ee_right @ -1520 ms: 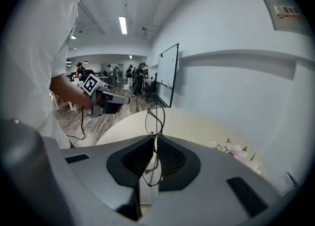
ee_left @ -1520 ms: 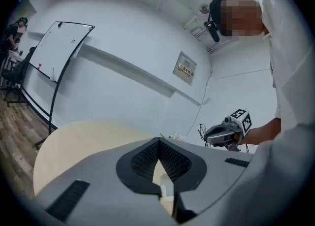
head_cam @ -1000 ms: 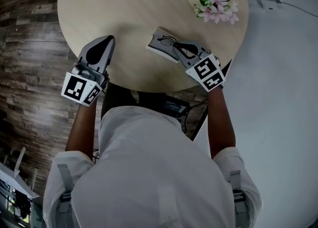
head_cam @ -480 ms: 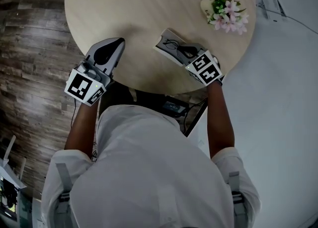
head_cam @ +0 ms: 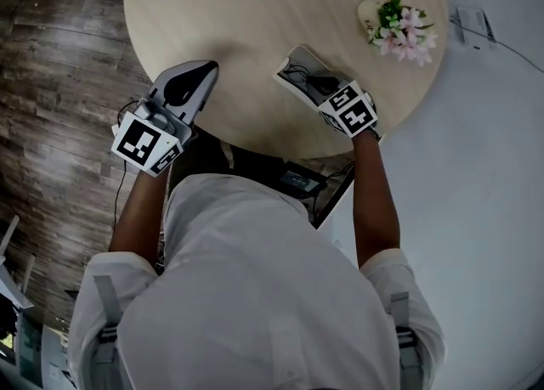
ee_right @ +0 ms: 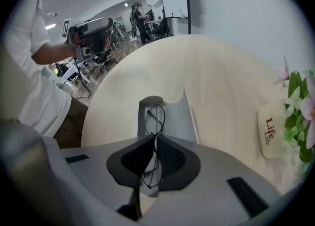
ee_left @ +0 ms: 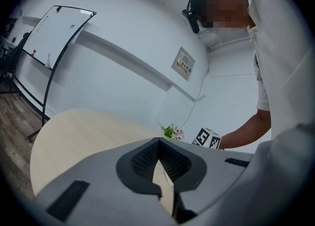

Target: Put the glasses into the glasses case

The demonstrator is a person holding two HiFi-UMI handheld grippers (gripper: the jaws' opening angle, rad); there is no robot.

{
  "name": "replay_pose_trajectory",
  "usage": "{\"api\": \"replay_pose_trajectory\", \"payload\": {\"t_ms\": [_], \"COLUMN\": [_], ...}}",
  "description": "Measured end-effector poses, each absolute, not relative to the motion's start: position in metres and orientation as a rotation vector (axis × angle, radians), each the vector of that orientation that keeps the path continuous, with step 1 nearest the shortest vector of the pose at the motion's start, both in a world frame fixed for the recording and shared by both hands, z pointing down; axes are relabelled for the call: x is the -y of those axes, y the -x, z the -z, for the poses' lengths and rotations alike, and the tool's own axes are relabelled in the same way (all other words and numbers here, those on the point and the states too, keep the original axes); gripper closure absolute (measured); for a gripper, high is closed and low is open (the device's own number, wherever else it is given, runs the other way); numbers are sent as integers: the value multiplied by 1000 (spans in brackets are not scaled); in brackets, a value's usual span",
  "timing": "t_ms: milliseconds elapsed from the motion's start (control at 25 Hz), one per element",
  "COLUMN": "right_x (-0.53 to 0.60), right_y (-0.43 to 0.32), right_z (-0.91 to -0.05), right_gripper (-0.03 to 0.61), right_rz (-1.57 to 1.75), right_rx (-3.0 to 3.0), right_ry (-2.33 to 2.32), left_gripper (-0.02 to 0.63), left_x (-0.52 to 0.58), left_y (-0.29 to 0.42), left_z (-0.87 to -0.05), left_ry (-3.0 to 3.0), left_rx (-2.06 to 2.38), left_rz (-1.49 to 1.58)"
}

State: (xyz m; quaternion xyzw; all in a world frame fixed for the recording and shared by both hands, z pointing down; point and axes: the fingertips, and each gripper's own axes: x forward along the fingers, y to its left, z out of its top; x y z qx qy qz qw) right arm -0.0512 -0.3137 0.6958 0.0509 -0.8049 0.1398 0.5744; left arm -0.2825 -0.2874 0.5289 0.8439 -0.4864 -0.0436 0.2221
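clamping the thin wire glasses (ee_right: 154, 119) between its closed jaws, the right gripper (ee_right: 153, 140) holds them just over the open grey glasses case (ee_right: 173, 116), which lies on the round wooden table (ee_right: 221, 82). its own view shows one lens poking past the fingertips above the case's tray and the other lens down between the pads. whether the frame touches the case cannot be told. the head view shows only a dark tangle of wire at that spot, but it places the case near the table's near edge, with the marker cube (head_cam: 348, 110) on the person's side of it.

the left gripper (head_cam: 204, 72) sits at the table's left edge, well apart from the case. its own view shows the jaws pressed together at the tips with nothing between them, and bare tabletop seen through the gap lower down. that view also catches a whiteboard (ee_left: 56, 35) on a stand by the wall.

a small pot (ee_right: 270, 129) printed "life" with pink flowers (ee_right: 298, 107) stands right of the case, apart from it.
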Motion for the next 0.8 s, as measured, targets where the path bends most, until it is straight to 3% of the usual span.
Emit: {"api": "replay_pose_trajectory", "payload": {"t_ms": [800], "right_x": [302], "right_y": [64], "right_z": [-706], "right_gripper": [537], "right_rz": [-384], "right_rx": [1923], "right_ry": [-88], "left_gripper": [601], "left_x": [268], "left_y": [277], "left_z": [-532], "left_ry": [-2321], "left_rx": [1334], "left_rz": [143]}}
